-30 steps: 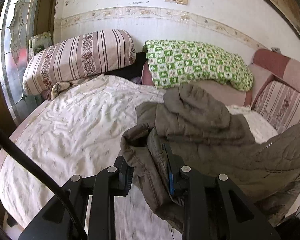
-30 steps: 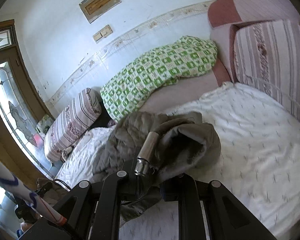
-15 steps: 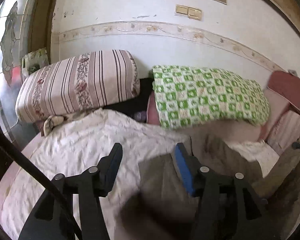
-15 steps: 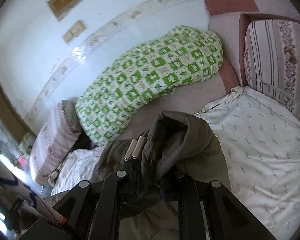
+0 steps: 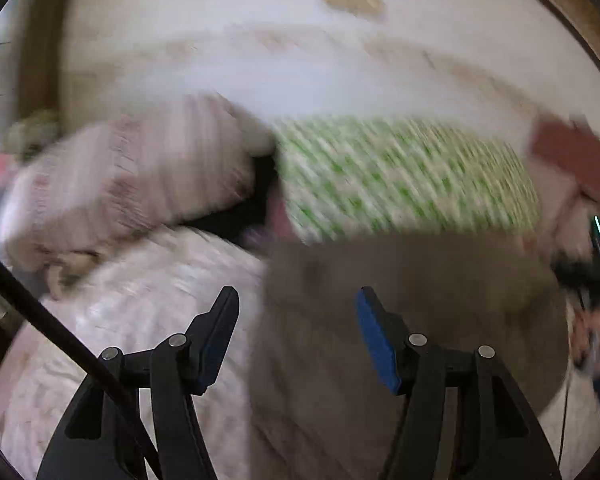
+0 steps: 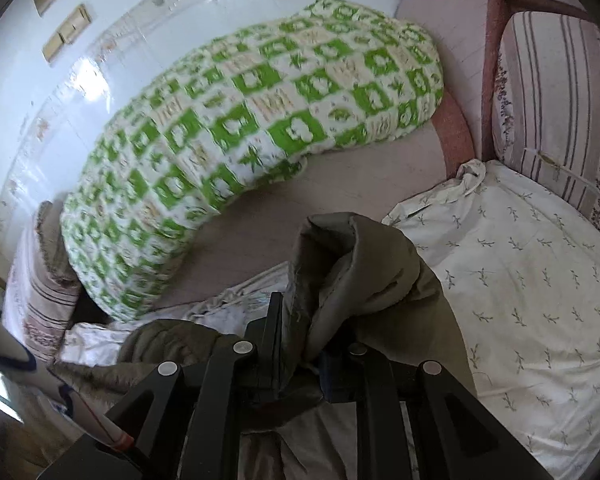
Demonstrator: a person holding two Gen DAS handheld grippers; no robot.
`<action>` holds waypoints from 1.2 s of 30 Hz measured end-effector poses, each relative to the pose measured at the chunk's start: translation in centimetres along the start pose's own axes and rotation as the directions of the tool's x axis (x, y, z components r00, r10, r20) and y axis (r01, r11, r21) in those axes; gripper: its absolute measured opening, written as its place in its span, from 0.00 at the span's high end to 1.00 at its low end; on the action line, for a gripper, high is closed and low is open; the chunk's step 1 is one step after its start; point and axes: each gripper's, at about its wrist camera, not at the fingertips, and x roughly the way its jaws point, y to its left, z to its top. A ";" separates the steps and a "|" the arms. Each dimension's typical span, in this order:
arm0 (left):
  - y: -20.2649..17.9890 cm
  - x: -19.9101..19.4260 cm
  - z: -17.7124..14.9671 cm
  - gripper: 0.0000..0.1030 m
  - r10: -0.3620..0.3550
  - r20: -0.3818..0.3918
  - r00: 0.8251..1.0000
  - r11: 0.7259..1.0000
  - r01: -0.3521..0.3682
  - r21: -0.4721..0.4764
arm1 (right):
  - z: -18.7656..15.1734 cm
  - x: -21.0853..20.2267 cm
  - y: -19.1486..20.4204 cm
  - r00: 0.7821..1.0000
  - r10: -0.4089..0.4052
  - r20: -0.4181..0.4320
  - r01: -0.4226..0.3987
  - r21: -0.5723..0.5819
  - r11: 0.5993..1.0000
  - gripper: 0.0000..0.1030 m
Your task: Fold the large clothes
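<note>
An olive-brown padded jacket lies on the white patterned bed sheet. My right gripper is shut on a bunched fold of it, and the cloth stands up between the fingers and hides the right pad. The left wrist view is blurred by motion. There the jacket spreads flat below and to the right. My left gripper hangs above its left edge with the jaws opening, and nothing is pressed between the blue pads. A dark blurred gripper with a hand shows at the right edge.
A green checked quilt lies rolled along the far wall. A striped pillow sits at the far left and striped cushions at the right. A dark cable crosses the left wrist view.
My left gripper let go of the jacket, opened wide and drew away along the bed. My right gripper carried its fold of jacket toward the green quilt and lower.
</note>
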 end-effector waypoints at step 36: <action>-3.6 20.4 -5.2 0.38 0.177 -0.237 0.955 0.984 -0.164 0.071 | -9.1 5.0 -3.9 0.982 -0.027 -0.188 -0.022 -0.258 0.966 0.57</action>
